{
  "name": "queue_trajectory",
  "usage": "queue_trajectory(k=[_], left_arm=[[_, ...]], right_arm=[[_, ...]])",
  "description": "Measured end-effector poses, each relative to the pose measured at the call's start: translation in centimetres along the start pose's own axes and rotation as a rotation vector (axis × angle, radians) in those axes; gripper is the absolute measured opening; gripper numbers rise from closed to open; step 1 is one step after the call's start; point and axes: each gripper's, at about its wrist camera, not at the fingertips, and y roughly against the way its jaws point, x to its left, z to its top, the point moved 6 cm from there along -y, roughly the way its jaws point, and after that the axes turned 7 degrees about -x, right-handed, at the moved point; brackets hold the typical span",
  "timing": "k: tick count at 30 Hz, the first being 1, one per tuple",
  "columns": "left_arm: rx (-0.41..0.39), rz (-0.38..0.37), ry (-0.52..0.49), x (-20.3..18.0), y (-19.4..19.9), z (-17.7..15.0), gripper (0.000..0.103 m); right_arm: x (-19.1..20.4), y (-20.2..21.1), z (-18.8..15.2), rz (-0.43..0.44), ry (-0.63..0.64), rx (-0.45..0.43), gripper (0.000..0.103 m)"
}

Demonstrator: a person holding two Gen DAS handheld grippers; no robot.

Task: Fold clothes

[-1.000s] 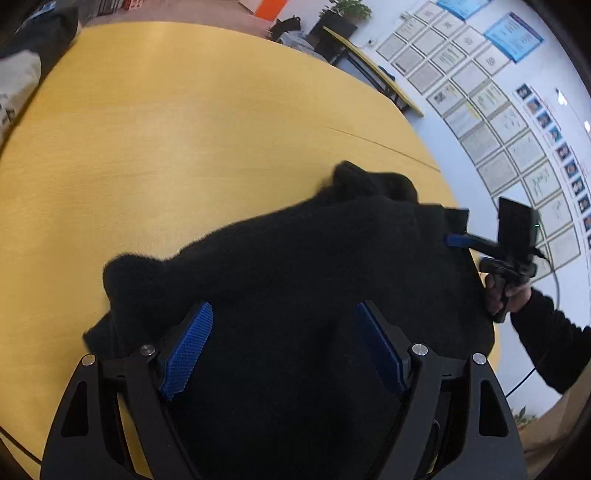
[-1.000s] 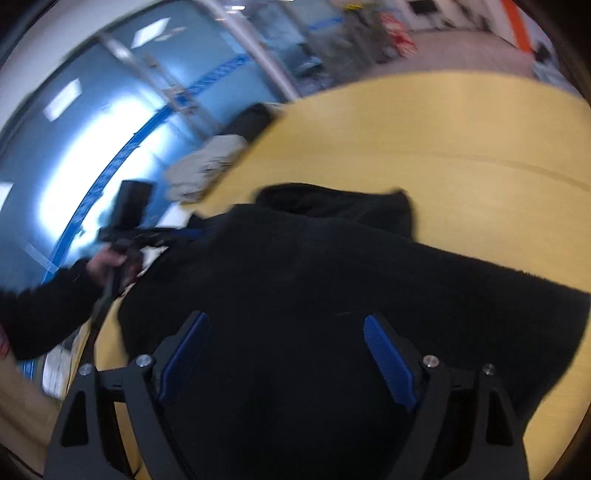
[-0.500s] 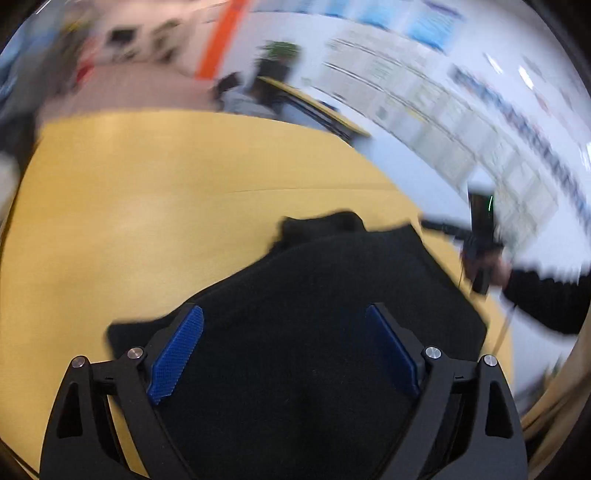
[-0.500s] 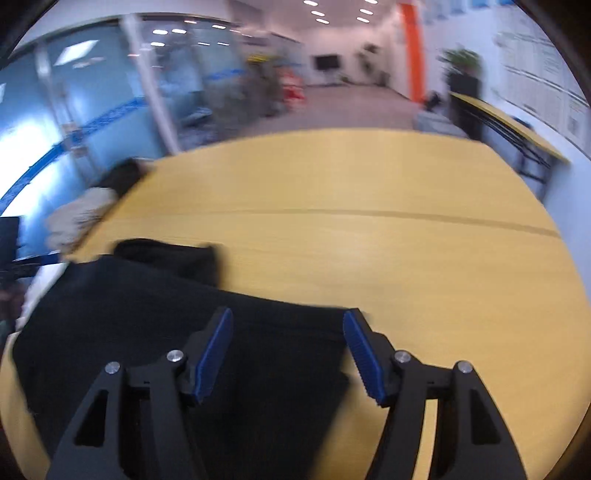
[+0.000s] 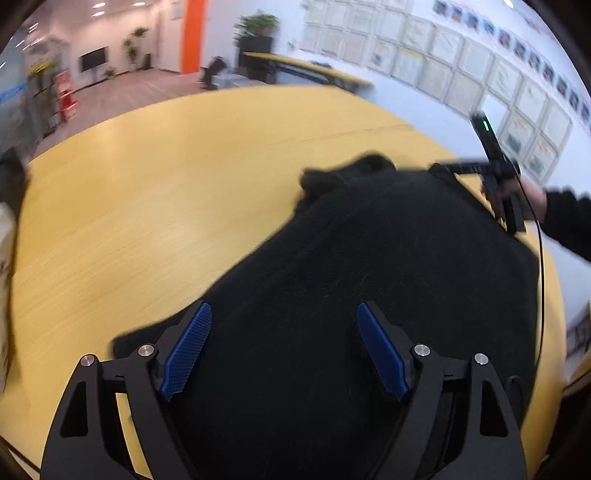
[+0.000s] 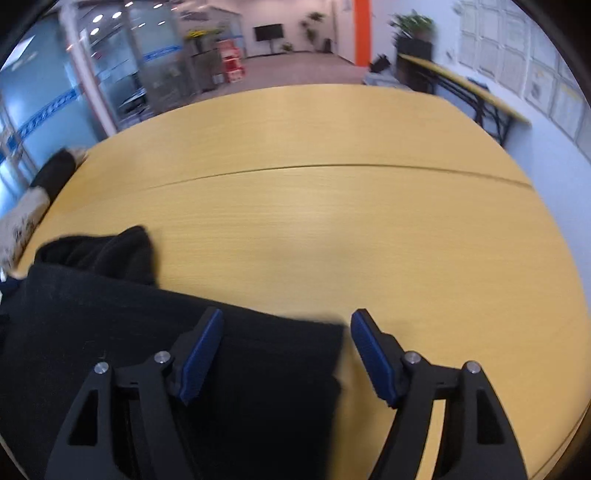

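left gripper (image 5: 284, 347) spread wide above black garment (image 5: 369, 295), right gripper (image 6: 286, 350) opening over its right edge, empty

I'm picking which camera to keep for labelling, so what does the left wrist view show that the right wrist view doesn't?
Only the left wrist view shows the right tongs from outside, held by a hand in a dark sleeve at the black garment's far corner, plus its trailing cable.

Only the right wrist view shows the table seam, the garment's right edge between the opening right tongs, and a light cloth pile at the table's left.

Both share the yellow table, the black garment under unclamped tongs, and the orange pillar.
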Motion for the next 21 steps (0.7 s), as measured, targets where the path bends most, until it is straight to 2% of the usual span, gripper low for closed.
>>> queue_trajectory(k=[2, 3, 6, 8, 9, 10, 13, 16, 17, 18, 19, 20, 21], left_arm=[[-0.040, -0.011, 0.077, 1.8, 1.8, -0.2, 0.098], [-0.056, -0.012, 0.115, 2.9, 2.5, -0.5, 0.099], [-0.021, 0.003, 0.231, 6.2, 2.2, -1.0, 0.099], [0.007, 0.008, 0.305, 7.8, 1.3, -1.2, 0.098], [0.020, 0.009, 0.332, 8.3, 0.8, -1.4, 0.097], [0.029, 0.006, 0.360, 8.7, 0.6, -1.6, 0.097], [0.055, -0.008, 0.442, 9.8, 0.2, -2.4, 0.096], [0.074, -0.020, 0.459, 9.7, -0.6, -3.1, 0.091], [0.076, -0.027, 0.462, 9.4, -1.0, -3.2, 0.077], [0.079, -0.035, 0.474, 9.4, -1.2, -3.0, 0.053], [0.079, -0.032, 0.481, 9.4, -1.1, -2.9, 0.041], [0.075, -0.018, 0.473, 9.1, -1.2, -2.7, 0.024], [0.067, -0.015, 0.458, 8.9, -1.1, -2.5, 0.021]], right_arm=[[-2.0, 1.1, 0.2, 0.024, -0.033, -0.015, 0.077], [-2.9, 1.2, 0.2, 0.062, -0.072, -0.008, 0.079], [-4.1, 0.9, -0.3, 0.176, -0.155, 0.025, 0.078], [-2.4, 0.3, -0.4, 0.230, -0.145, 0.030, 0.074], [-1.8, -0.1, -0.5, 0.243, -0.144, 0.038, 0.069], [-1.1, -0.5, -0.6, 0.257, -0.144, 0.046, 0.059], [-0.1, -1.0, -0.9, 0.285, -0.134, 0.057, 0.047], [-0.4, -0.7, -0.8, 0.299, -0.117, 0.053, 0.035], [-0.7, -0.5, -0.9, 0.302, -0.123, 0.055, 0.031], [-0.9, -0.4, -0.9, 0.305, -0.126, 0.057, 0.022], [-0.9, -0.3, -0.9, 0.308, -0.121, 0.057, 0.014], [-0.9, -0.1, -0.8, 0.313, -0.116, 0.047, 0.013], [-0.9, 0.4, -0.6, 0.321, -0.113, 0.027, 0.011]])
